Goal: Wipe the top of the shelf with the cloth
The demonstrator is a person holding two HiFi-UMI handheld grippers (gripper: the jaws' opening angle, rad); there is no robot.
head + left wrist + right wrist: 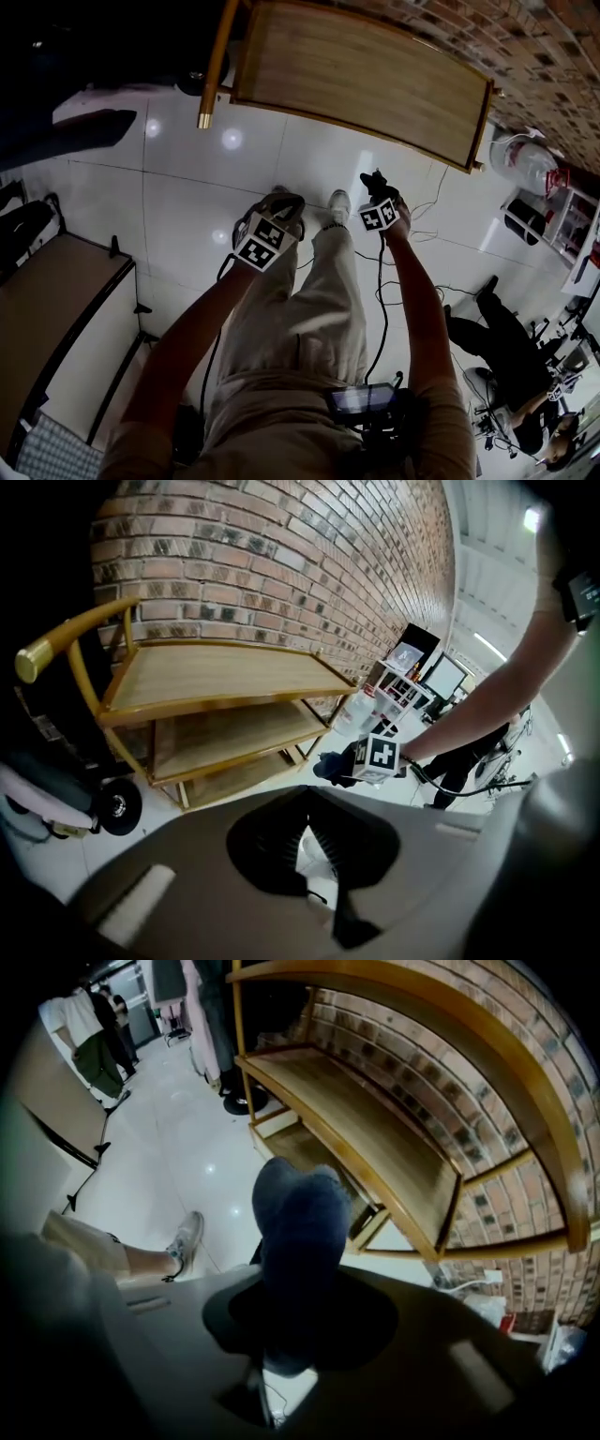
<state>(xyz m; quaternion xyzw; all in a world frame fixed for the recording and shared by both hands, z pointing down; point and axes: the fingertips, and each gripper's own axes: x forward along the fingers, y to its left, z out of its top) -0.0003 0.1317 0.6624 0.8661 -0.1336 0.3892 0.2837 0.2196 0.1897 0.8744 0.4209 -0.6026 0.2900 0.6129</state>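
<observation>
1. Right hand-held gripper (302, 1327): the jaws are clamped on the cloth (300, 1227). The cloth is dark blue and bunched. It fills the gap between the jaws and stands out beyond their tips as a rounded wad.

2. Left hand-held gripper (306, 803): the jaws meet at the tips, with only a thin wedge of pale floor (178, 178) visible between them further back. I hold nothing in it.

3. Position of both units: in the head view I hold them out in front of me, side by side and near each other, above the floor. The left unit sits a little lower in that view than the right.

4. Shelf (361, 80): a wooden unit with three tiers. It stands against the brick wall (281, 564), directly ahead of both units. A curved handle (216, 61) with a brass-coloured end rises at its left end, and a dark wheel (117, 806) shows below that end.

5. Cloth relative to shelf: the cloth is in the air on my side of the shelf, near its front edge and apart from it. It does not touch the top tier. The top tier carries no objects.

6. A black cable hangs from the right unit toward my waist.
</observation>
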